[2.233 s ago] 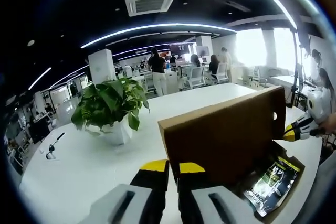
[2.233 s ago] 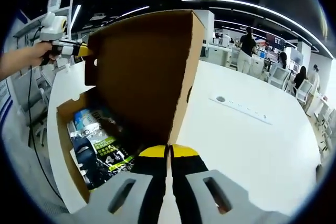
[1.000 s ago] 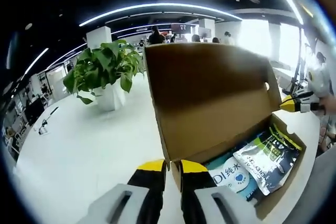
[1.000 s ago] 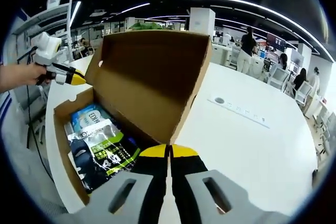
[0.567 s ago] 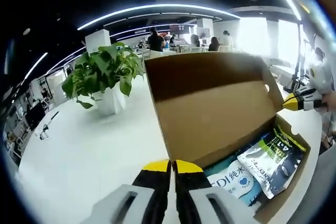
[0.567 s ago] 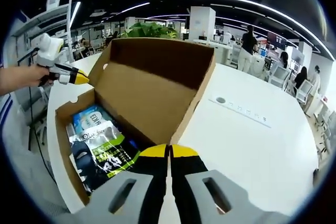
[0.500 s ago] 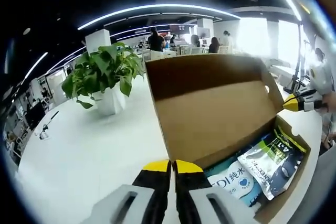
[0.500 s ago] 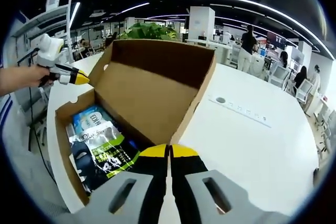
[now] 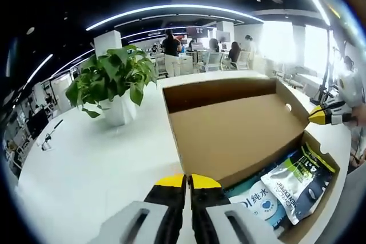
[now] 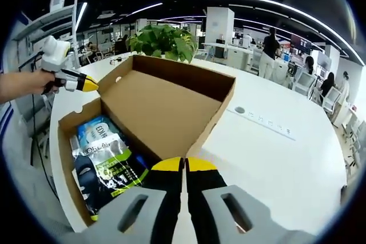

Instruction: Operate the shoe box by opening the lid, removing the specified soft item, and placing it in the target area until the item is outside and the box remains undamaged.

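Cardboard lid (image 9: pixel 234 121) lies flung back flat over the counter (image 9: pixel 86 164), each corner pinched in one of my two closed grippers, left gripper (image 9: pixel 189 182) and right gripper (image 10: pixel 183 165), so the box (image 10: pixel 71 124) gapes and its soft packs (image 10: pixel 106 158) sit reachable inside.

Box (image 10: pixel 166 107) plain brown cardboard inside & out. Pack at 8 o'clock (image 10: pixel 100 135): white/light blue w/ blue lettering. Pouch (image 10: pixel 106 172) below it: dark navy/black w/ lime-green band & white print. Left gripper (image 9: pixel 184 182): yellow tips, black pads, grey body; right gripper (image 10: pixel 183 165) same. Table (image 10: pixel 274 164) white. Plant (image 9: pixel 111 78) green, white pot.
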`<act>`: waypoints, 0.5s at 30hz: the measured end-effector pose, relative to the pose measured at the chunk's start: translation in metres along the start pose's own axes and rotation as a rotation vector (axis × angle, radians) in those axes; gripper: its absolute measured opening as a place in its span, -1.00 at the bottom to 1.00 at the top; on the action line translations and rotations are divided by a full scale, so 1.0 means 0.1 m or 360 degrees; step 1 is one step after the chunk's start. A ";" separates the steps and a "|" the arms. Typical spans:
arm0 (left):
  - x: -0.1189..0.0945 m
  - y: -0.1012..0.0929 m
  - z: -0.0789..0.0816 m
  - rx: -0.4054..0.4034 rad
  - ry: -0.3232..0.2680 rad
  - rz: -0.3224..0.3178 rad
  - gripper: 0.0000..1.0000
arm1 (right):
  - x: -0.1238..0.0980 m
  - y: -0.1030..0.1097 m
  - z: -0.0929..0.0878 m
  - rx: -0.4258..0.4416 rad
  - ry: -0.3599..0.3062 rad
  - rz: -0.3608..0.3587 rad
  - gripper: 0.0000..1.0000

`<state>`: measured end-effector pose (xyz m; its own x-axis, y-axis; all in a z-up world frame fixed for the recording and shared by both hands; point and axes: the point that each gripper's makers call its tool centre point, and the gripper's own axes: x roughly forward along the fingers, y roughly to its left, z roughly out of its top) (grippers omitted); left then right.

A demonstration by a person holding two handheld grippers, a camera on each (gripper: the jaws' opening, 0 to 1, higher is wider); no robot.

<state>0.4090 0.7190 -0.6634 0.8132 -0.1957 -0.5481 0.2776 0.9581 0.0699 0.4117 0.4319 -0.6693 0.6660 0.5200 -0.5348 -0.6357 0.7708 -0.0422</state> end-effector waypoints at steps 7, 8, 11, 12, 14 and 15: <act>0.05 0.04 0.00 -0.0024 0.0007 0.0011 -0.97 | 0.05 -0.04 0.00 -0.0047 0.0003 0.0005 -0.99; 0.05 0.03 0.00 -0.0028 0.0007 0.0011 -0.97 | 0.06 -0.05 0.00 -0.0048 0.0003 0.0005 -0.99; 0.07 0.03 0.01 -0.0028 0.0013 0.0012 -0.97 | 0.08 -0.07 0.00 -0.0046 0.0006 0.0008 -0.98; 0.08 0.03 0.01 -0.0027 0.0015 0.0012 -0.97 | 0.09 -0.07 0.00 -0.0045 0.0007 0.0010 -0.98; 0.09 0.03 0.01 -0.0028 0.0018 0.0013 -0.97 | 0.11 -0.08 -0.01 -0.0051 0.0012 0.0013 -0.98; 0.09 0.03 0.01 -0.0035 0.0022 0.0015 -0.97 | 0.12 -0.08 -0.01 -0.0055 0.0014 0.0014 -0.97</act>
<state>0.4177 0.7196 -0.6679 0.8085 -0.1837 -0.5591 0.2586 0.9643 0.0570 0.4245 0.4313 -0.6762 0.6571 0.5232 -0.5427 -0.6545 0.7531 -0.0664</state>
